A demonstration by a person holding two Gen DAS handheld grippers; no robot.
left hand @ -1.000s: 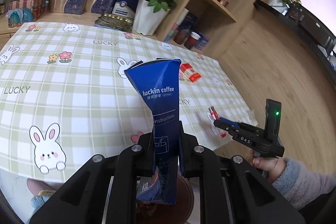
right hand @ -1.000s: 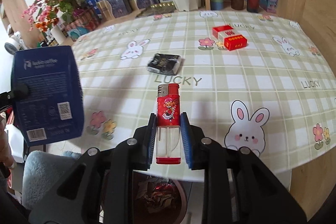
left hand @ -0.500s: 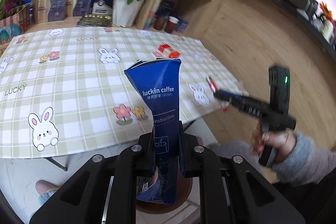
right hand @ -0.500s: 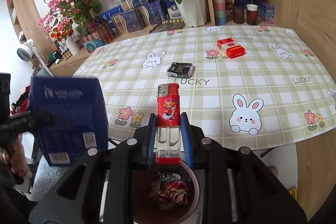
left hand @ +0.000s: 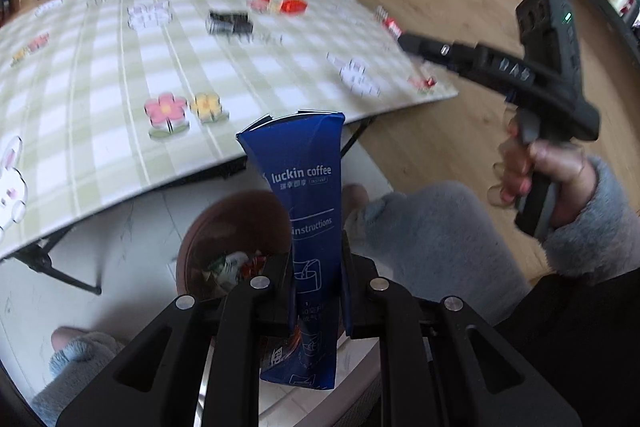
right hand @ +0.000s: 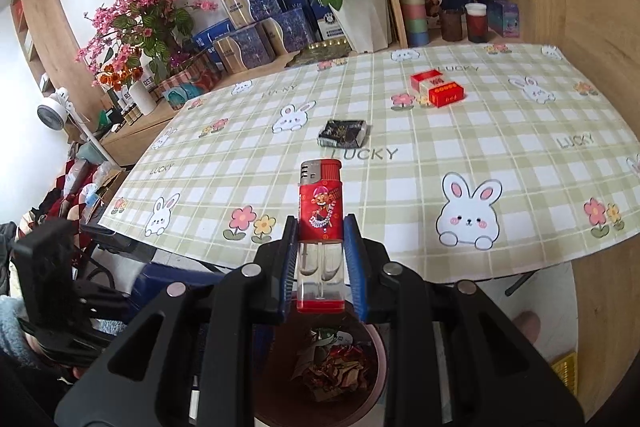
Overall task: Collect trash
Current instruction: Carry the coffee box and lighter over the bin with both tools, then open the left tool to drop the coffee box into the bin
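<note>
My left gripper [left hand: 318,291] is shut on a blue luckin coffee box [left hand: 308,211], held upright over the brown trash bin [left hand: 208,235] on the floor. My right gripper [right hand: 321,267] is shut on a red lighter [right hand: 321,211], also held above the bin [right hand: 376,355], which holds crumpled wrappers. The right gripper also shows in the left wrist view [left hand: 404,41], off the table's front edge. On the checked tablecloth [right hand: 500,147] lie a black packet [right hand: 343,133] and red cigarette packs [right hand: 438,89].
White vase with red roses [right hand: 362,15], blue gift boxes [right hand: 256,27] and cups [right hand: 414,7] stand behind the table. Wooden shelving rises at the right. My grey-sleeved arm and knees [left hand: 440,239] are beside the bin. Table legs [left hand: 52,263] stand at the left.
Both grippers have pulled back off the table and lowered, so the bin now lies beneath them. The left gripper tilted down; its blue box dropped below the right wrist camera's view.
</note>
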